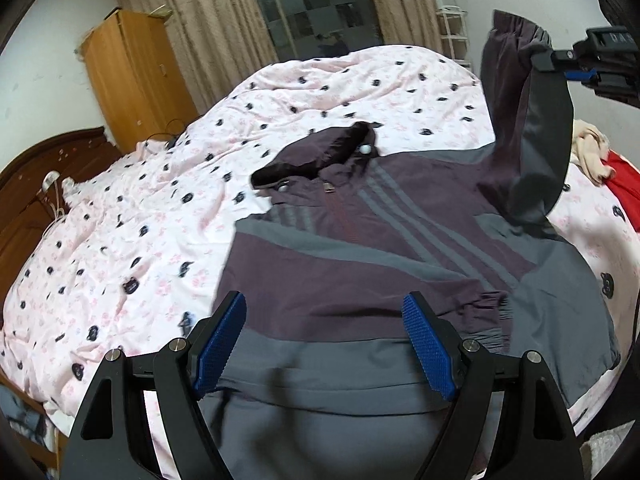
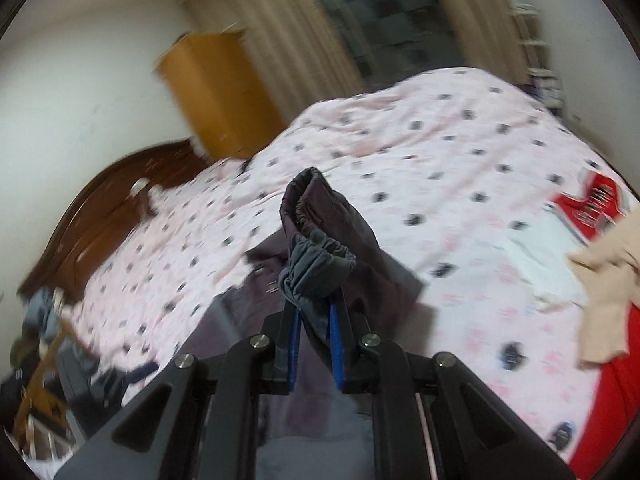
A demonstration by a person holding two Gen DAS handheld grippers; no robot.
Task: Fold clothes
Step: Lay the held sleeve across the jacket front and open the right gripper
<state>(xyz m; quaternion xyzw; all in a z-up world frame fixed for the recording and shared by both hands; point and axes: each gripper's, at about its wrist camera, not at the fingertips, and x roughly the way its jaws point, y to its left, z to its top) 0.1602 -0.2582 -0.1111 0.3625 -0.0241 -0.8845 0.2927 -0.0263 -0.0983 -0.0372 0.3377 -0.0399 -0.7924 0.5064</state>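
Observation:
A purple and grey hooded jacket point(image 1: 360, 248) lies spread front-up on the pink patterned bed. My left gripper point(image 1: 324, 320) hovers open over its lower front, nothing between the blue pads. My right gripper point(image 2: 314, 312) is shut on the jacket's sleeve point(image 2: 320, 240) near the elastic cuff. In the left wrist view that sleeve point(image 1: 520, 120) is lifted high above the jacket's right shoulder, hanging from the right gripper point(image 1: 560, 64) at the upper right. The other sleeve's cuff point(image 1: 492, 320) rests on the jacket's lower right front.
The bed cover point(image 1: 160, 220) extends to the left and back. A red garment point(image 2: 592, 204) and a beige one point(image 2: 608, 280) lie on the bed's right side. A wooden wardrobe point(image 1: 128, 76), brown headboard point(image 1: 52, 168) and curtained window point(image 1: 312, 4) stand behind.

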